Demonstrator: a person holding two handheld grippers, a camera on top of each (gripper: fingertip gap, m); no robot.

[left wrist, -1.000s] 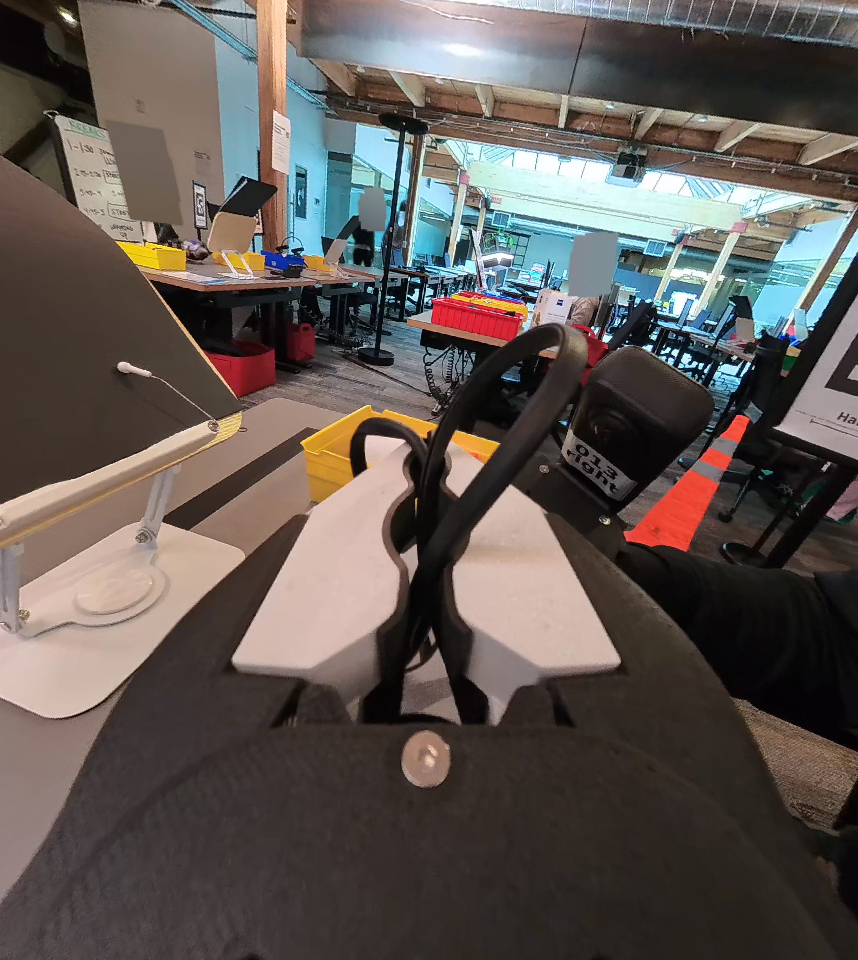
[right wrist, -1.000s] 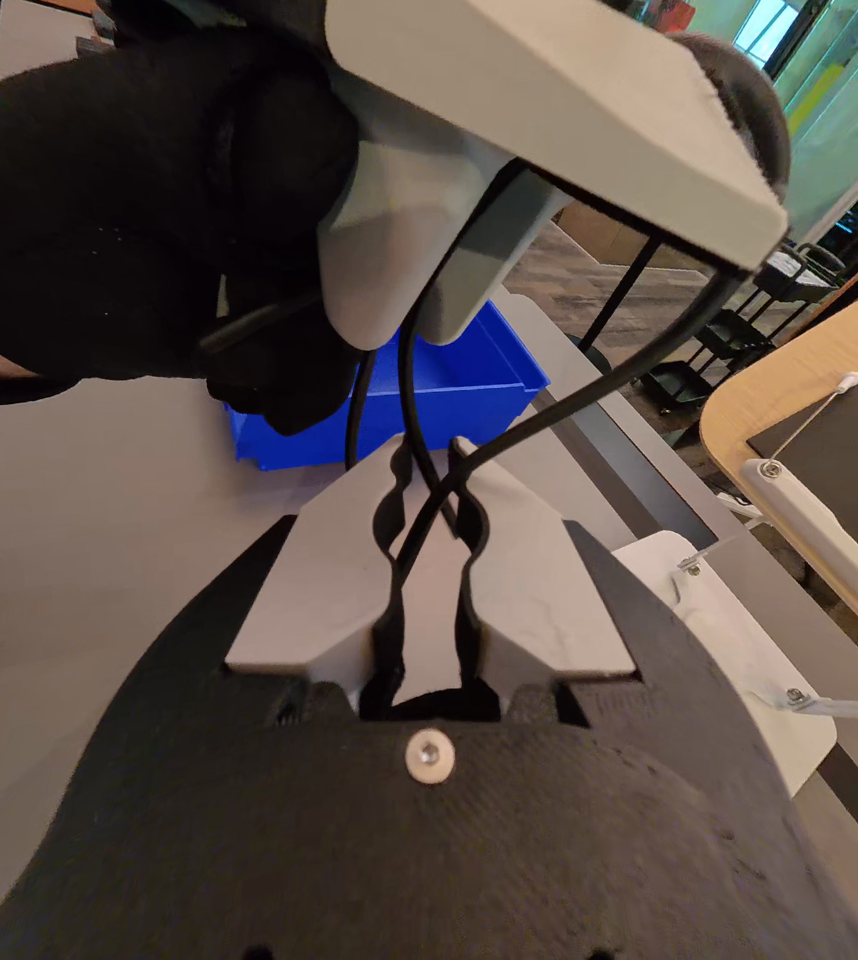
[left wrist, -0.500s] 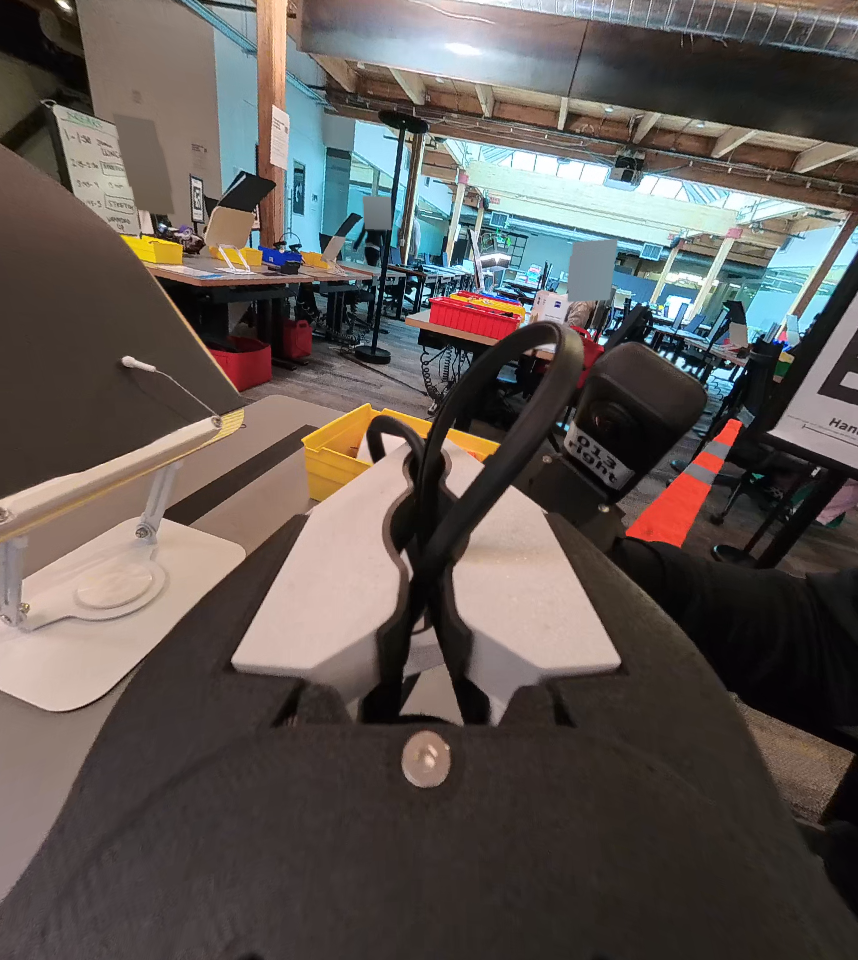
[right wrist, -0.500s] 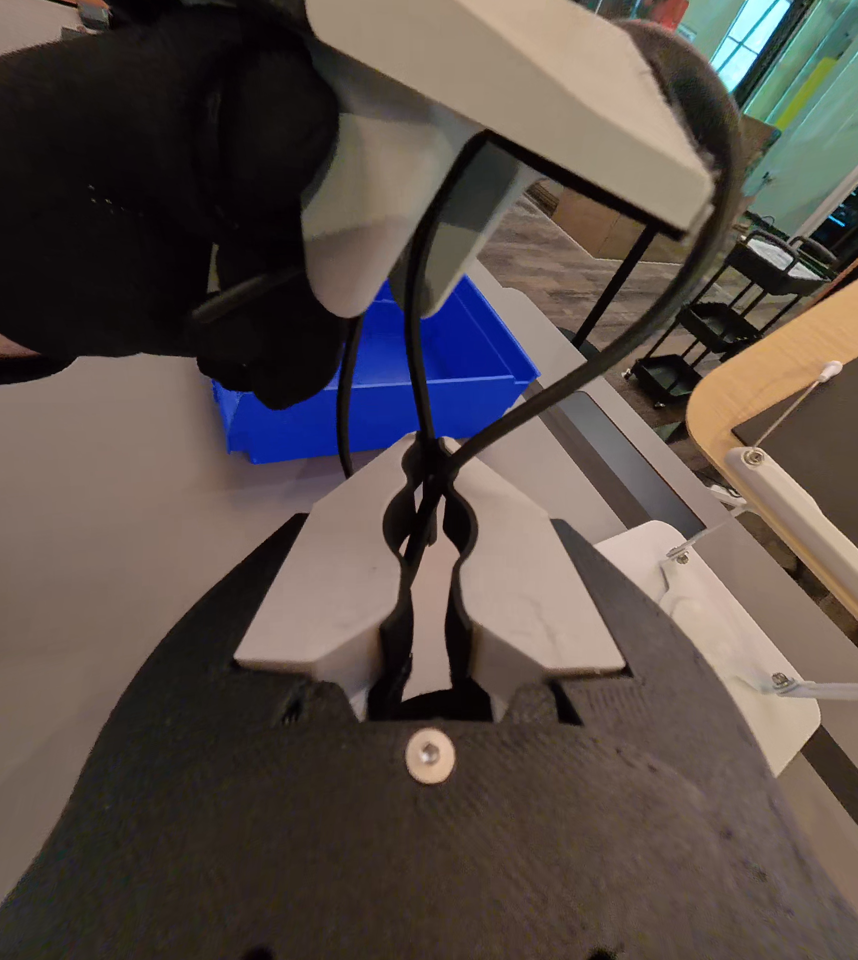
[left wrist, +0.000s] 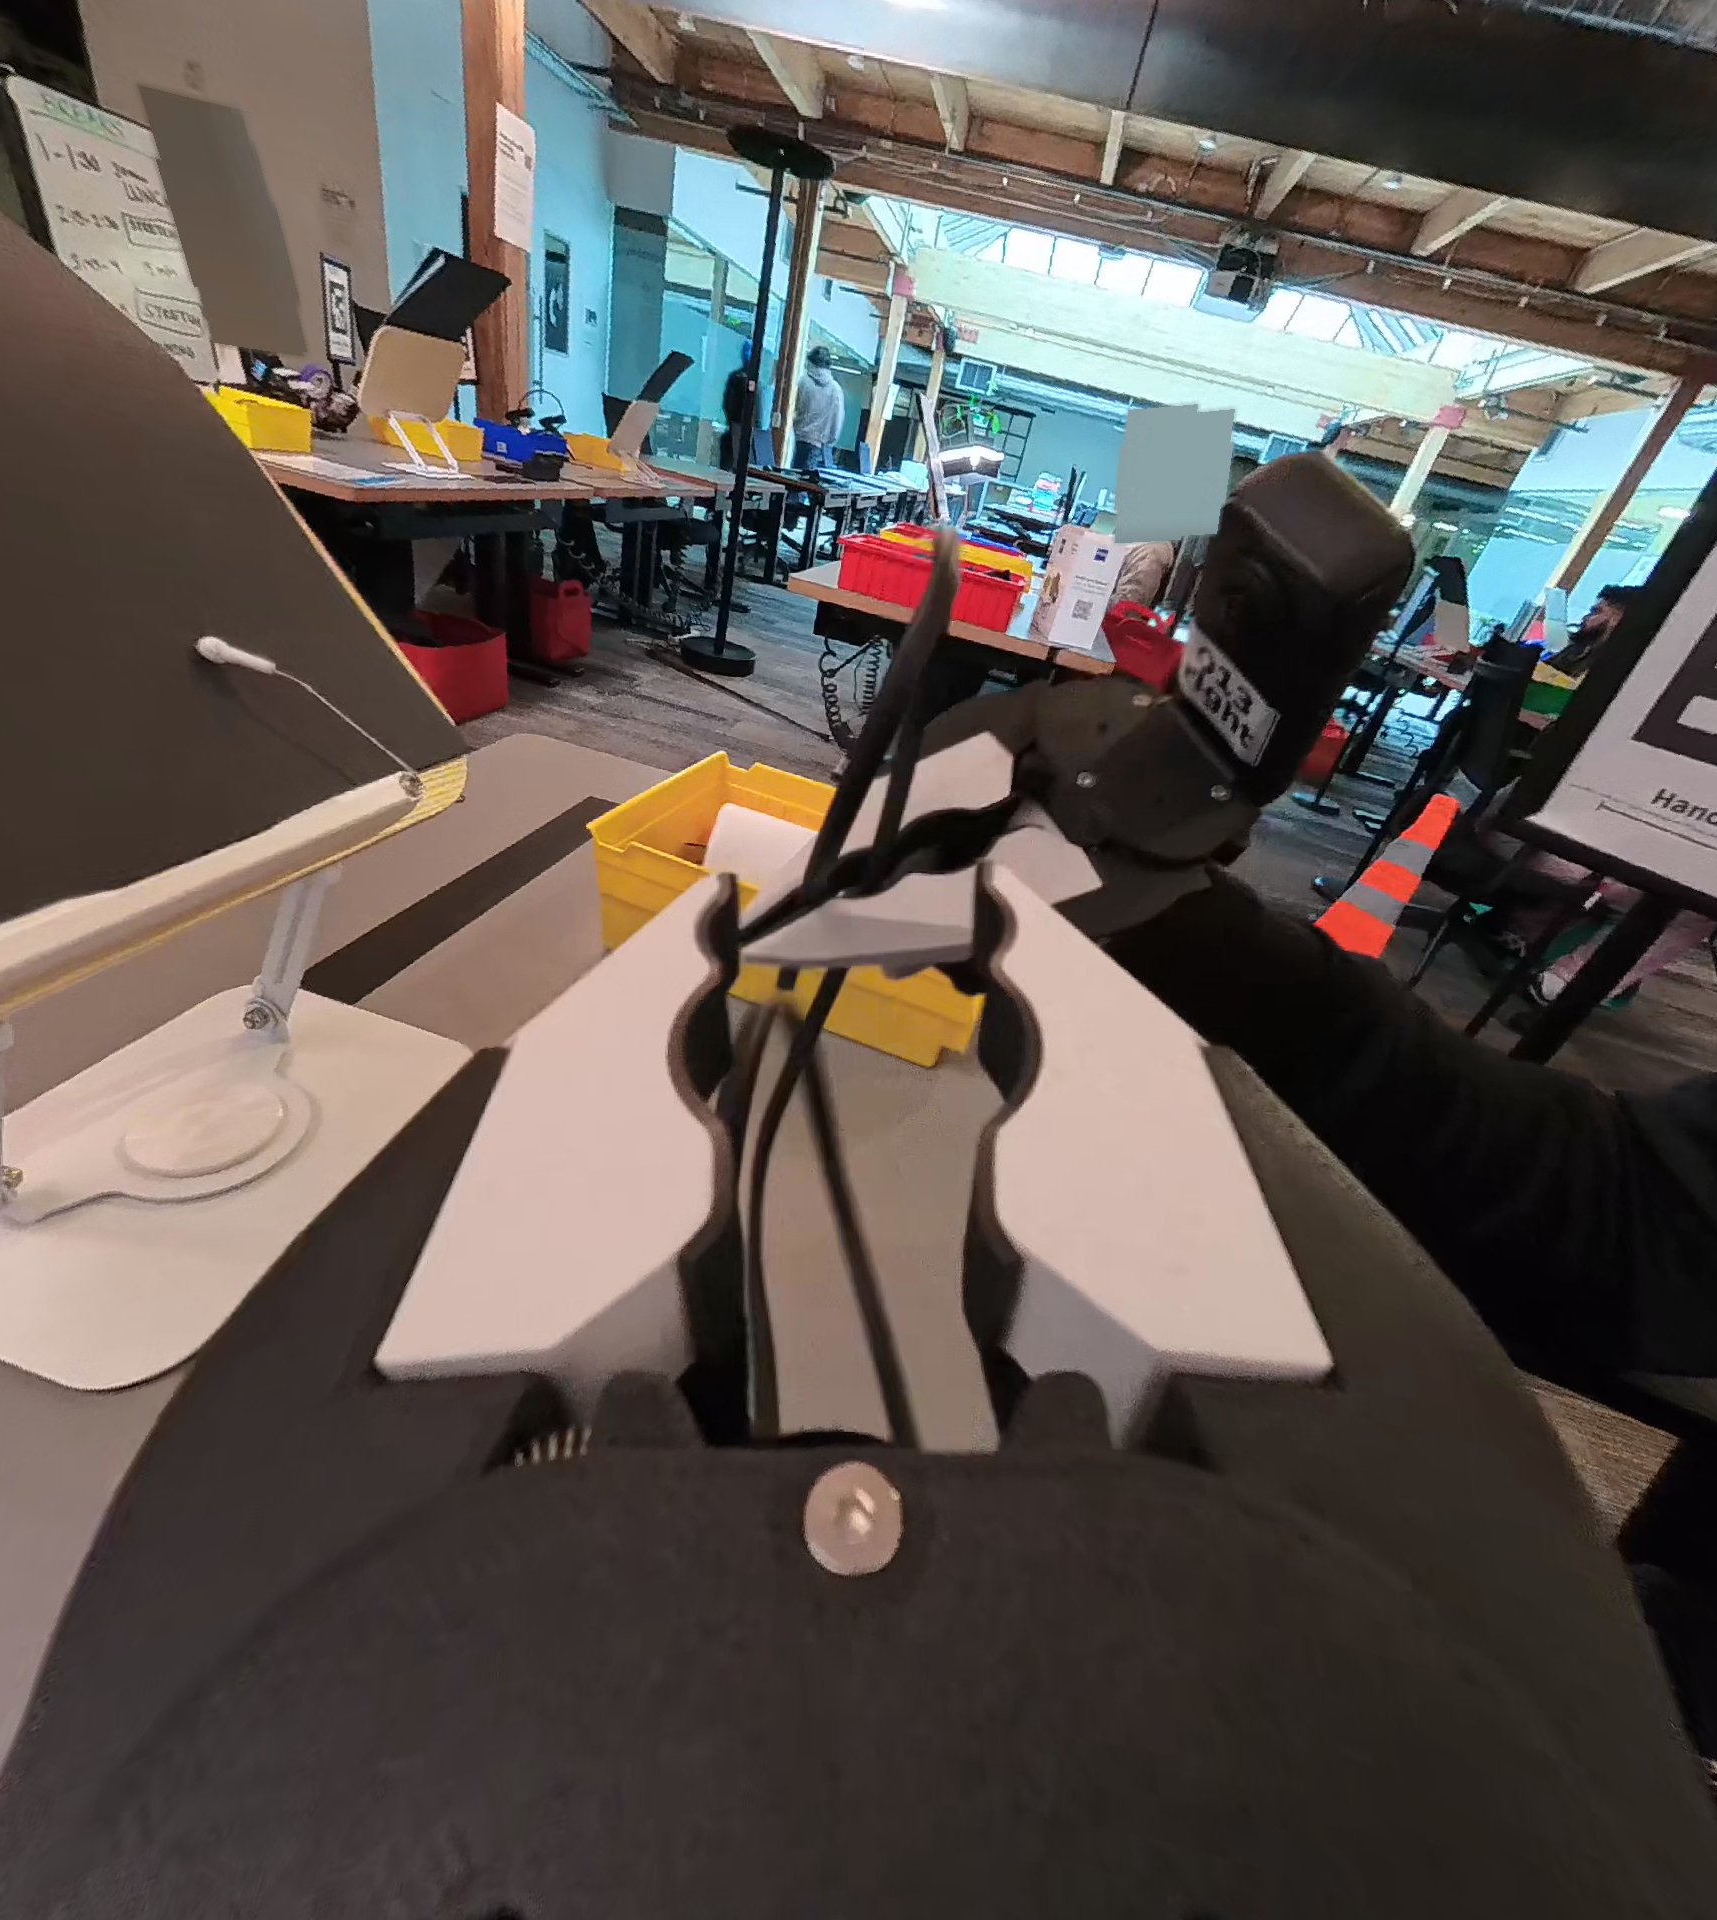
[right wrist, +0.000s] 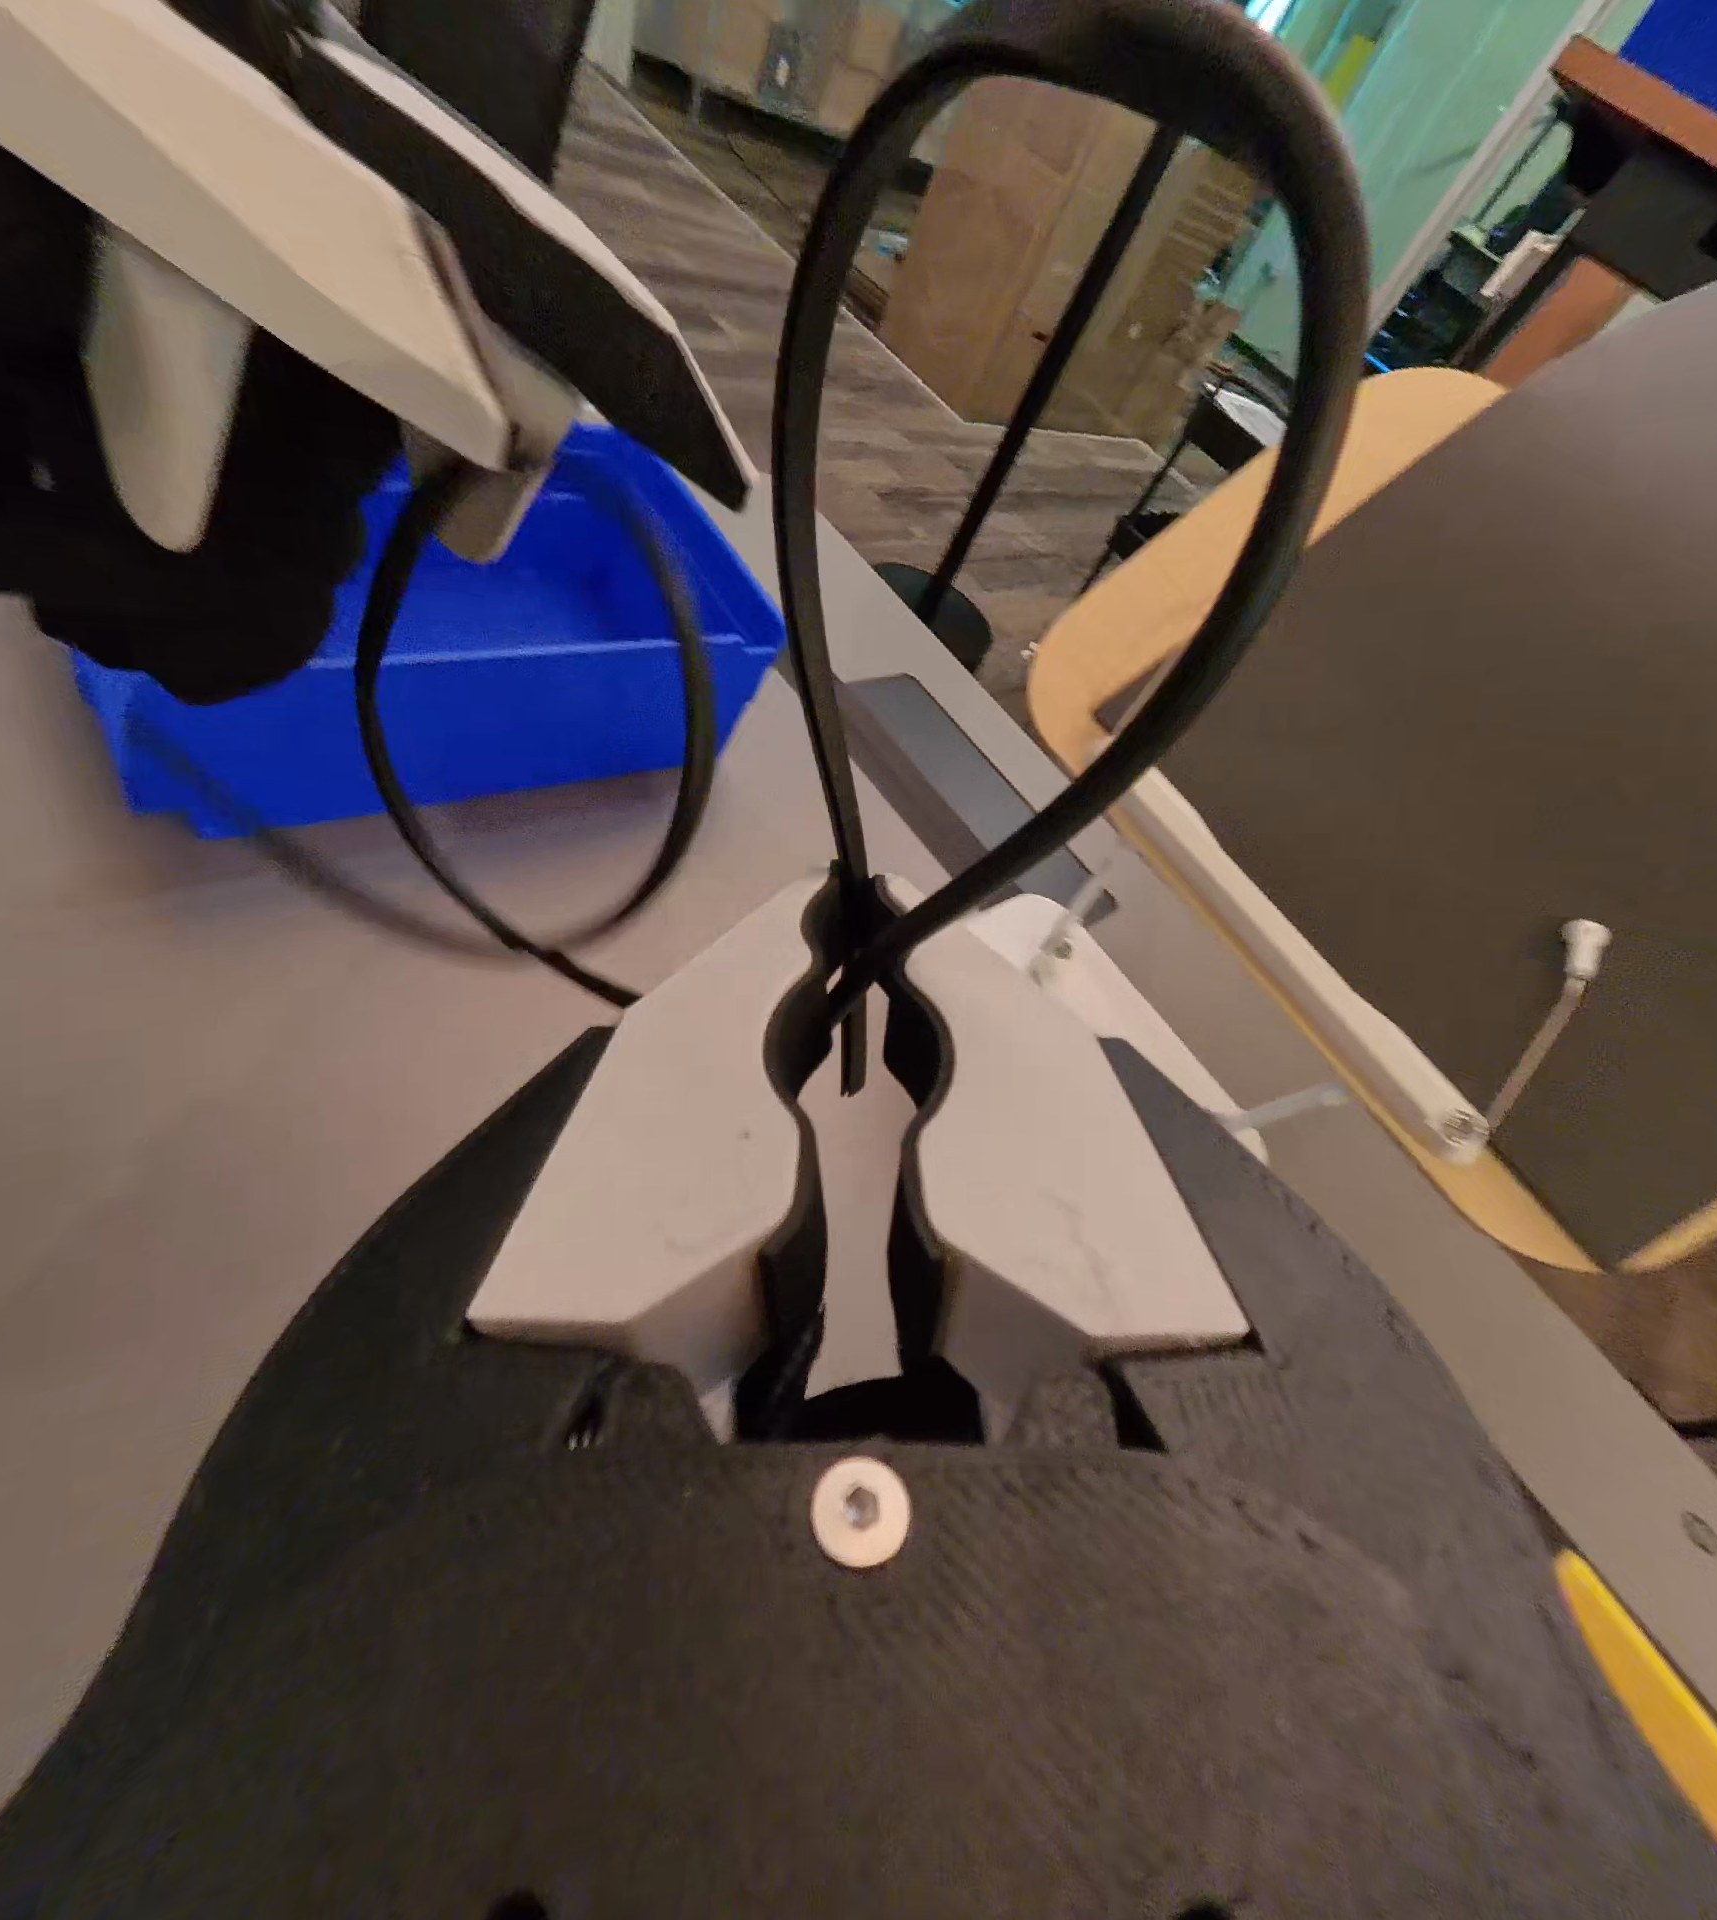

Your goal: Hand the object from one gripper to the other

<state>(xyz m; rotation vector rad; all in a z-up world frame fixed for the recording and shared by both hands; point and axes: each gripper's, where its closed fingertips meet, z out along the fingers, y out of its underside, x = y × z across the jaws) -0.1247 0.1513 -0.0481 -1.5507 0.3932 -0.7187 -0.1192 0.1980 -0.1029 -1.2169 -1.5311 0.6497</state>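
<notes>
my right tool (right wrist: pixel 859 971) pinches the black cable tie loop (right wrist: pixel 1062 312) at its crossing above the blue bin (right wrist: pixel 521 665), my left tool (left wrist: pixel 849 997) spread wide; light, springy, slippery, so grip the crossing.

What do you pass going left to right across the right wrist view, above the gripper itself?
Left gripper → blue bin → black zip tie loop → dark tilted board
</notes>
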